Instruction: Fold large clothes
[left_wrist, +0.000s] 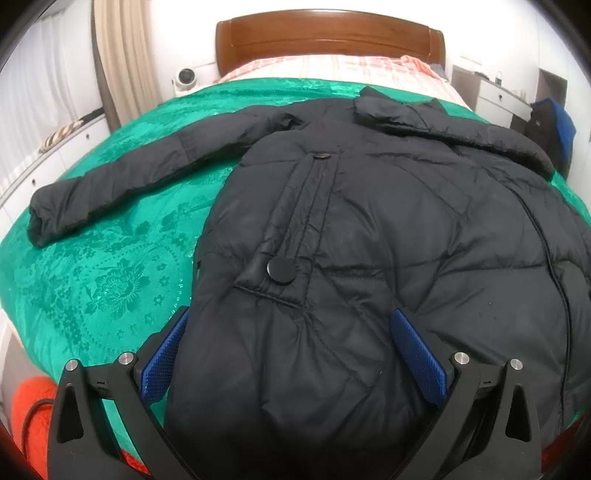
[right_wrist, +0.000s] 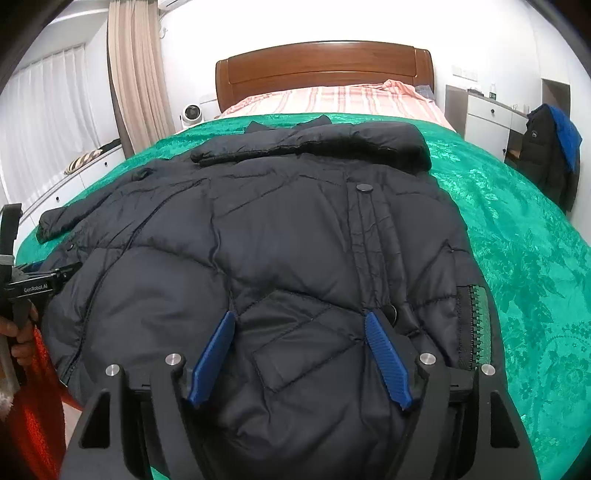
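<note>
The black quilted puffer coat (left_wrist: 369, 229) lies spread on the bed's green embossed bedspread (left_wrist: 110, 280), one sleeve (right_wrist: 317, 142) already laid across the collar end, the other sleeve (left_wrist: 122, 181) stretched out left; most folding seems left. The left tongs (left_wrist: 291, 354) and right tongs (right_wrist: 303, 354) both gape open, straddling the near hem, gripping nothing.

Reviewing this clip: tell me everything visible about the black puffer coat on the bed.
The black quilted puffer coat lies flat on the green patterned bedspread, collar toward the wooden headboard. One sleeve stretches out sideways; the other is folded across the chest. Round black snap buttons dot the front. Both the left gripper and right gripper have open jaws straddling the hem.
</note>
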